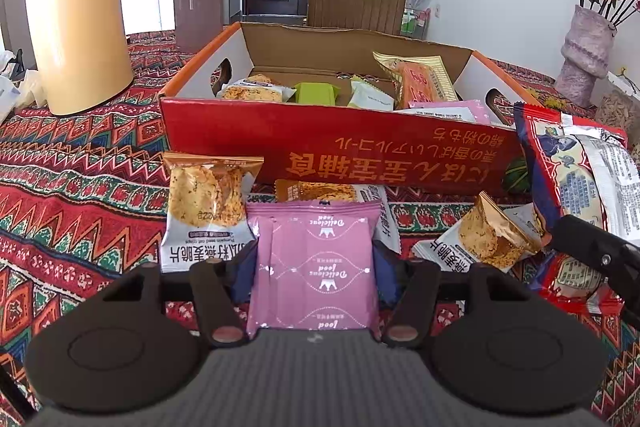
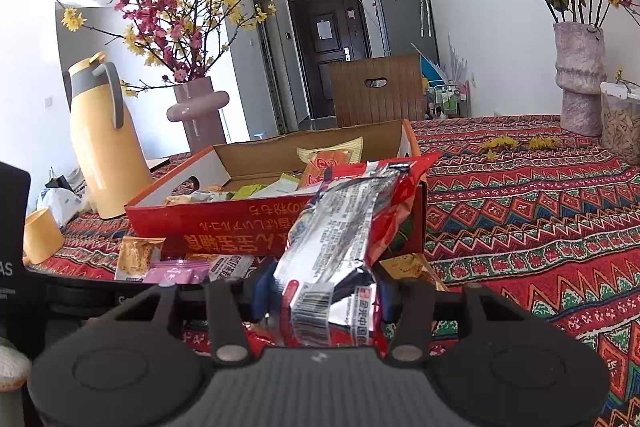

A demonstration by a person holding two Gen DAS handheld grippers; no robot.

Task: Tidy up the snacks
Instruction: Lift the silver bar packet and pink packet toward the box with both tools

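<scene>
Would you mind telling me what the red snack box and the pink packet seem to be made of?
Red box: likely corrugated cardboard, printed outside; brown raw inner walls and cut handle holes show.
Pink packet: apparently matte plastic film, with crimped sealed edges.

Left hand-held gripper (image 1: pixel 316 267) clamps pink packet (image 1: pixel 316 263).

A: Any print readable?
B: The pink packet (image 1: pixel 316 267), centre of the left view, says "Delicious food", upside down.
A: More?
B: The oat packet (image 1: pixel 208 203) left of it: "Pumpkin seed oat crisps".
</scene>
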